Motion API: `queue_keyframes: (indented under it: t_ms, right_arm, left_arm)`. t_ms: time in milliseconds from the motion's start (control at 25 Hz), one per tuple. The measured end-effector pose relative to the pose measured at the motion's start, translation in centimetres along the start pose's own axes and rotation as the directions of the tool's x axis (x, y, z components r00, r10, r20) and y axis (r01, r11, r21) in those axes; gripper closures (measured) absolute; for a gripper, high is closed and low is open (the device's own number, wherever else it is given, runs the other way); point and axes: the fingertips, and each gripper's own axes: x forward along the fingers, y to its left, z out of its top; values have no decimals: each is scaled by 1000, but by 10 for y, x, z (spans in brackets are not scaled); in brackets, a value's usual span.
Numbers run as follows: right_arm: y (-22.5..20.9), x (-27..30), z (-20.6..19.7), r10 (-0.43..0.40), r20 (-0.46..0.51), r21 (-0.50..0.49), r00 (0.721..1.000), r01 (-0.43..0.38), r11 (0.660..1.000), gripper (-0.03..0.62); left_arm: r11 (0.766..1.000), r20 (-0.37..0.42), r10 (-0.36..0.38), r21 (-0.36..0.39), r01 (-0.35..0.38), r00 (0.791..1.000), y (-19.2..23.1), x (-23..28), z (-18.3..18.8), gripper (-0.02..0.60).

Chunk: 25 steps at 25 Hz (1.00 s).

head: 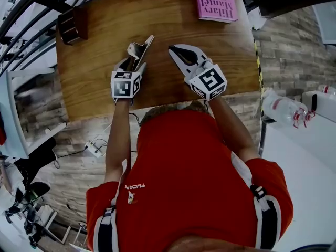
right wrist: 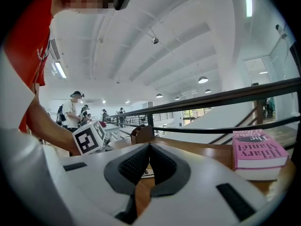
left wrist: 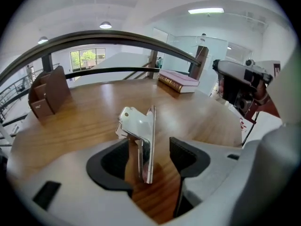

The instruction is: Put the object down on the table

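While nose-down — left gripper (head: pixel 134 61) agape

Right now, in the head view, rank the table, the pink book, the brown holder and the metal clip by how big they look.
1. table, by far the largest
2. pink book, partly cut off at the top edge
3. brown holder, only slightly smaller-looking than the book
4. metal clip, smallest

Before me, by count:
- One pink book (head: pixel 215 1), flat at the far right corner of the desk (head: pixel 157 25).
- One brown box (head: pixel 73 25), far left corner.
- One white power strip (head: pixel 95 148), on the floor.
- One clear bottle (head: pixel 281 109), beyond the desk's right edge.
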Motion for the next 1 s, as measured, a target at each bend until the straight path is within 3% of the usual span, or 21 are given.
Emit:
queue_keyframes:
  t_ms: [160,280,520,680,840,1000]
  right_arm:
    - [5,2,3,11,8,3,1000,-11,1000,569]
    - [9,3,8,20,22,8,1000,-20,1000,569]
    - [19,-1,32,38,88,41,995,-42,998,569]
    - [27,-6,55,54,151,52,987,-63,997,569]
    - [35,-13,74,64,200,51,978,-76,996,569]
    - [40,-18,84,65,227,41,972,-76,996,569]
  left_arm:
    - [1000,121,-3,-1,4,993,-4,-18,21,313]
    - [1000,282,-18,12,15,959,-10,-40,47,342]
    - [999,541,-30,44,8,841,-26,-95,93,471]
    - [999,666,-33,50,-1,745,-36,-133,113,551]
    - [999,752,-32,48,-6,659,-42,-166,127,572]
    - [998,800,-42,62,-13,598,-47,-192,140,572]
